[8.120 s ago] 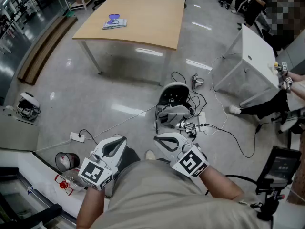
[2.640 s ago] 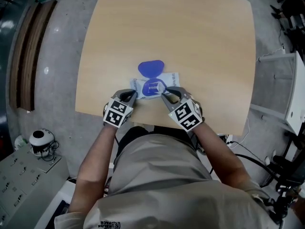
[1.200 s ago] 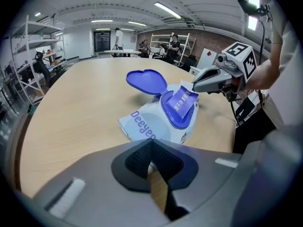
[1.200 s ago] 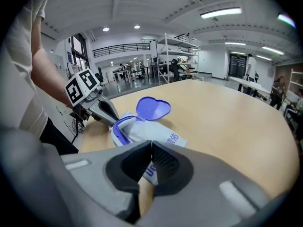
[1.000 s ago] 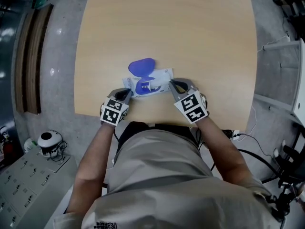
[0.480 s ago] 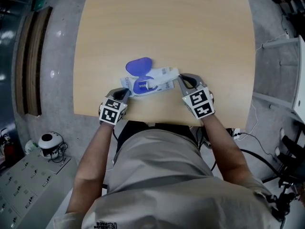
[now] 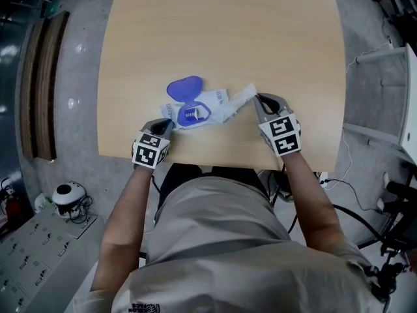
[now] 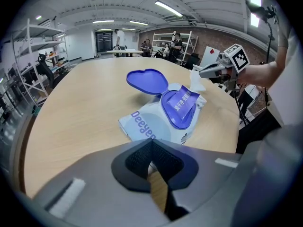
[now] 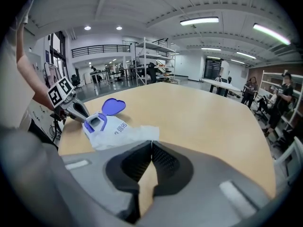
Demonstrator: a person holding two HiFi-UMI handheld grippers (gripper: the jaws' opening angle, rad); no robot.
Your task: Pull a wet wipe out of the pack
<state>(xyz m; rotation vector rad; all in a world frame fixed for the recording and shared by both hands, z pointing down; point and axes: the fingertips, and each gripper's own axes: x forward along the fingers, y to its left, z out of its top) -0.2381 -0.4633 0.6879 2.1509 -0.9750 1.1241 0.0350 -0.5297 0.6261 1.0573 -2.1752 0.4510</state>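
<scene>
your right gripper (image 7: 258, 98) has gone further out to the right and away from you than half a second ago, and the wipe (image 7: 240, 99) has come out longer with it. your left gripper (image 7: 167, 124) has stayed at the near left corner of the pack (image 7: 212, 106). the right jaws are pressed together on the wipe's free end, and in the right gripper view the white sheet runs straight from the jaw tips back to the pack. the wipe is drawn out in a band from the pack's opening to those jaws, its other end still in the opening (how much is left inside you cannot see). the pack lies flat on the table (image 7: 228, 31), close to the edge nearest you and a little askew. its blue lid (image 7: 184, 87) is flipped open and leans back on the far side of the opening. the left jaws are closed on the pack's near edge, with a sliver of white showing between them in the left gripper view. the two grippers are well apart, with the pack between them. beyond the far end of the table, the right gripper view shows shelving (image 9: 151, 56) and a few people (image 9: 220, 74) standing far off.
</scene>
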